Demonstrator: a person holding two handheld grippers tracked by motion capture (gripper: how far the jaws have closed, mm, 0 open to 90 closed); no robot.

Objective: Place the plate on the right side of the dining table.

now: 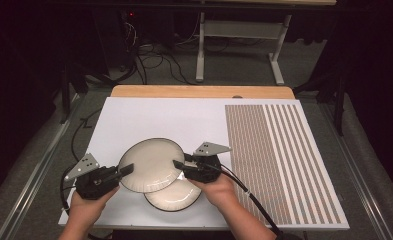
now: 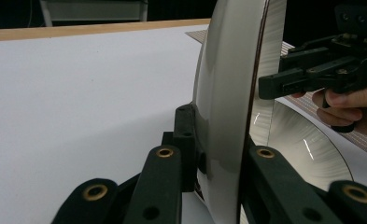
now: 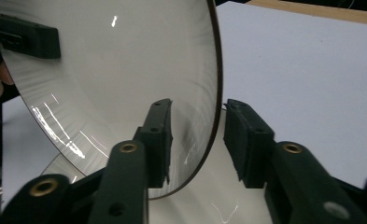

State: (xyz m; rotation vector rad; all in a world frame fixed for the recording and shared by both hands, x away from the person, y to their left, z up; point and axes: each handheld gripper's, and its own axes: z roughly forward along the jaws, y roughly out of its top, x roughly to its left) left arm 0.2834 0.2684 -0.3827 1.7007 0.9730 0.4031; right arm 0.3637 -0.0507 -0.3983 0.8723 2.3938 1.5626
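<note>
setting: lab or test room | evidence: white board point(image 1: 149, 117) with striped calibration pattern point(image 1: 279, 160) at 3 o'clock | loose cables point(image 1: 154, 62) on floor at 11 o'clock | dark surroundings

The high view is looking forward and down over the table point(image 1: 149, 115), while both gripper views are peering closely at the shared upper plate point(image 1: 151, 164)

The 2 plates look like glazed ceramic: the upper plate point(image 1: 150, 165) and lower plate point(image 1: 176, 196) are glossy and smooth (streaked with glare). The board point(image 1: 159, 117) is matt white, edged by wood point(image 1: 202, 91). Matt black plastic jaws.
</note>
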